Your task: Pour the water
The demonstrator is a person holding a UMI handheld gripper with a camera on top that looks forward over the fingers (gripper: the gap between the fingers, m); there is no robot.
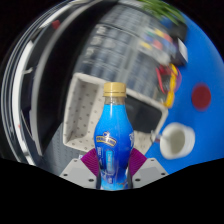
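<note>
A blue table point(195, 60) carries a white perforated basket point(85, 110) and, beside it, a small white cup point(176, 141). Nearest the camera, a blue bottle point(113, 140) with a yellow cap point(115, 89) stands upright, gripped low on its body by the claw point(113, 172), both purple pads pressing its sides. The step in hand looks like the carry to the cup; pouring next calls for the cap to come off, then a tilt over the cup's rim.

The surface point(188, 70) is blue with a red dot point(202, 96). On it rest a white cup point(177, 141) and, left of the cup, a white basket point(100, 112).
</note>
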